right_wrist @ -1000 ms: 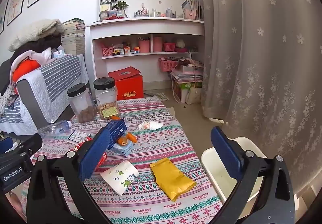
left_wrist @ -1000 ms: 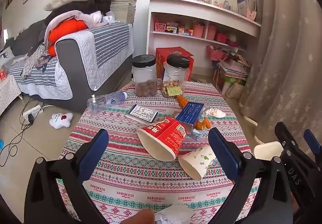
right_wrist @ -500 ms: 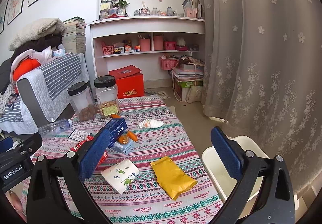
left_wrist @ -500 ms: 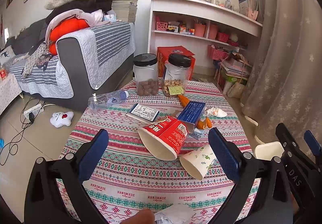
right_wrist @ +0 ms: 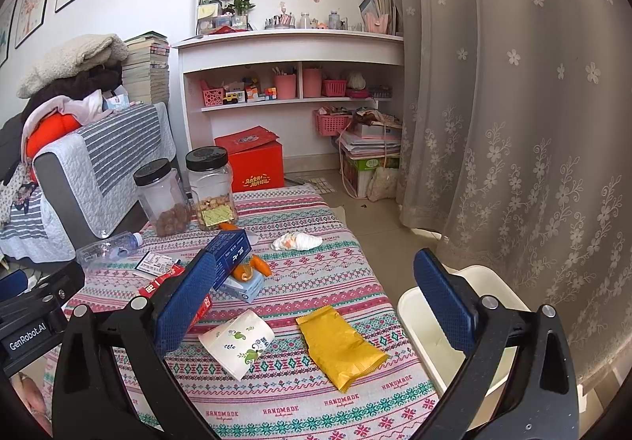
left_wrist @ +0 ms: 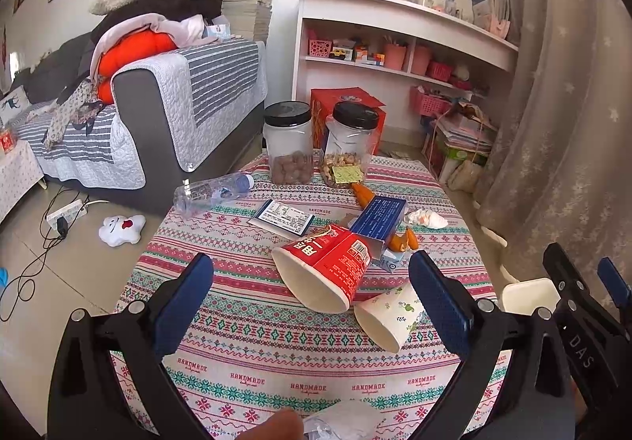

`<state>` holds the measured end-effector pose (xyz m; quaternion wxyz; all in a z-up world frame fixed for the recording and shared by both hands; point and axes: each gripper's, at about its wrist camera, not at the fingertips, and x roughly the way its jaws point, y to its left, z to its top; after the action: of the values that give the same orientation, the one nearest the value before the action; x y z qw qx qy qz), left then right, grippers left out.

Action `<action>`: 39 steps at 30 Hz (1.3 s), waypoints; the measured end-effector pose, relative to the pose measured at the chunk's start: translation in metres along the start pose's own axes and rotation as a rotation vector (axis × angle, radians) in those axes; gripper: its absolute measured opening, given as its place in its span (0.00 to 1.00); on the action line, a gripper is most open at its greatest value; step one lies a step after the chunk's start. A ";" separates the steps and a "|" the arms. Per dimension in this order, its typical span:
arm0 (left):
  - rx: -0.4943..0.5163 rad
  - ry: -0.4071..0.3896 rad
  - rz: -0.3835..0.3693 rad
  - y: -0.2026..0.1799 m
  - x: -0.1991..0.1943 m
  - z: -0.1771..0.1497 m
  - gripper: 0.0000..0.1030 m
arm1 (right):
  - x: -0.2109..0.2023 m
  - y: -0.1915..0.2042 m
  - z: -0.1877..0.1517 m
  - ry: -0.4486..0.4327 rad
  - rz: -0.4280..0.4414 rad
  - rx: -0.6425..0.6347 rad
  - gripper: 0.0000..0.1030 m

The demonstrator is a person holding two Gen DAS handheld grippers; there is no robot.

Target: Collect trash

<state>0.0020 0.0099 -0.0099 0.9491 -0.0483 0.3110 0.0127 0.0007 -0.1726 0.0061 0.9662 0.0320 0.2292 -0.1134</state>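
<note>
Below the left gripper (left_wrist: 312, 298), a crumpled clear wrapper (left_wrist: 343, 422) and a fingertip (left_wrist: 276, 426) run off the bottom edge. Its right finger (left_wrist: 440, 301) covers one side of the paper cup (left_wrist: 389, 315). To its right, the white bin (left_wrist: 527, 292) shows only a corner behind the right gripper (right_wrist: 316, 305), whose left finger (right_wrist: 183, 299) hides most of the red noodle cup (right_wrist: 158, 284). Print on the blue box (right_wrist: 231, 252) is too small to read.

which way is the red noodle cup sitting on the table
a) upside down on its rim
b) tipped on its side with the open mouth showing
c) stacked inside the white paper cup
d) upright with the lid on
b: the red noodle cup lies on its side on the table, its empty white inside facing the left wrist camera, beside the tipped white paper cup.
</note>
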 end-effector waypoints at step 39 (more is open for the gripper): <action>-0.010 0.014 0.005 0.008 0.004 -0.004 0.93 | 0.002 0.004 -0.001 0.008 0.002 -0.003 0.93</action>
<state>0.0023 0.0172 -0.0161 0.9466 -0.0521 0.3178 0.0163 0.0028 -0.1685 0.0044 0.9654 0.0315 0.2332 -0.1121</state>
